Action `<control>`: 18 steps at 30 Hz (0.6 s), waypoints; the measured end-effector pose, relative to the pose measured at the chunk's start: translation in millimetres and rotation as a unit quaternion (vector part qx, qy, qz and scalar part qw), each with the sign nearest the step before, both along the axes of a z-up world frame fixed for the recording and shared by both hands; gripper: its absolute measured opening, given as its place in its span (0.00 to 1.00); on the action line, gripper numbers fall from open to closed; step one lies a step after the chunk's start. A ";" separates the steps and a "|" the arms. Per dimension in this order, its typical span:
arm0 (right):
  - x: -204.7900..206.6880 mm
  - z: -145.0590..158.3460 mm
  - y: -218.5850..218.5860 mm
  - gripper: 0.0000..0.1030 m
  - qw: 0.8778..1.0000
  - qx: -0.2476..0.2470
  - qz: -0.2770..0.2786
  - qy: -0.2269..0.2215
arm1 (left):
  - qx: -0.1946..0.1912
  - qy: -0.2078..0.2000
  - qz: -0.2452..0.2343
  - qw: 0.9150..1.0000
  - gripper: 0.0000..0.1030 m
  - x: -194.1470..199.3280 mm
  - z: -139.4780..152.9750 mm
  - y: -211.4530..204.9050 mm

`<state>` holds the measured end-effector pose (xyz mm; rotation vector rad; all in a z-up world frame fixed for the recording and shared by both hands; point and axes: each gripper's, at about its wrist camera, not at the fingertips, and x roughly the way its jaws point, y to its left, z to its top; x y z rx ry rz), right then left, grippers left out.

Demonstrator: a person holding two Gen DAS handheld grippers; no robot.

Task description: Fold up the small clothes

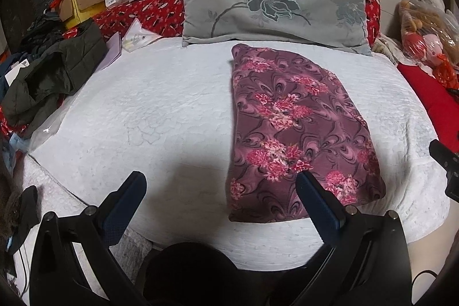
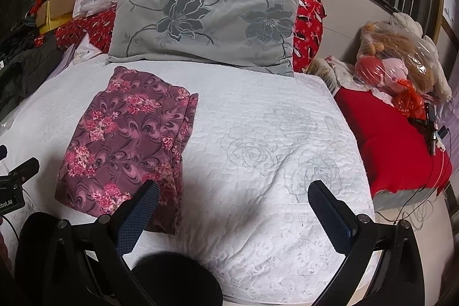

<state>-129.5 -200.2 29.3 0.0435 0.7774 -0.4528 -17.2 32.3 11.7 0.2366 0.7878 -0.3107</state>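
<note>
A purple garment with pink flowers (image 1: 298,131) lies folded into a long rectangle on the white quilted bed cover (image 1: 149,111). In the right wrist view the same garment (image 2: 126,145) sits left of centre, its stacked edges facing right. My left gripper (image 1: 221,185) is open above the near edge of the bed, its right finger over the garment's near corner, holding nothing. My right gripper (image 2: 233,191) is open too, its left finger over the garment's near right corner, with bare cover (image 2: 272,157) between the fingers.
A grey flowered pillow (image 1: 272,5) leans on a red headboard cushion (image 1: 149,13). A dark jacket (image 1: 54,76) and piled clothes with a cardboard box (image 1: 83,2) lie at the left. At the right are bagged soft toys (image 2: 401,56) and a red cloth (image 2: 396,145) with cables.
</note>
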 end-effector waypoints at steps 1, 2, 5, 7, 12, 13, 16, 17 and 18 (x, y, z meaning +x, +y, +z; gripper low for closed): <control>-0.3 0.0 -0.1 1.00 1.000 0.001 0.000 0.000 | 0.000 0.000 -0.001 1.000 1.00 -0.3 0.0 -0.7; -0.3 0.3 -0.3 1.00 1.000 0.002 0.000 -0.001 | -0.001 0.001 -0.003 1.000 1.00 -0.1 0.0 -1.5; -0.3 0.9 -0.4 1.00 1.000 0.001 -0.001 -0.001 | -0.001 0.003 -0.005 1.000 1.00 0.4 0.1 -3.0; 0.0 1.0 -1.1 1.00 1.000 0.002 0.000 -0.002 | -0.001 0.005 -0.007 1.000 1.00 0.2 -0.4 -4.0; 1.5 1.9 -2.3 1.00 1.000 0.002 0.000 -0.002 | 0.001 0.007 -0.008 1.000 1.00 0.1 -1.7 -6.5; 1.9 2.2 -3.0 1.00 1.000 0.002 0.001 -0.002 | 0.001 0.007 -0.007 1.000 1.00 0.2 -1.9 -6.7; 2.8 2.8 -5.6 1.00 1.000 0.002 -0.001 -0.004 | 0.001 0.009 -0.008 1.000 1.00 0.9 -2.3 -7.1; 2.8 2.8 -6.7 1.00 1.000 0.003 -0.002 -0.005 | 0.002 0.010 -0.009 1.000 1.00 0.8 -2.8 -7.6; 2.4 2.8 -8.0 1.00 1.000 0.007 -0.003 -0.007 | 0.003 0.010 -0.009 1.000 1.00 0.6 -3.4 -8.2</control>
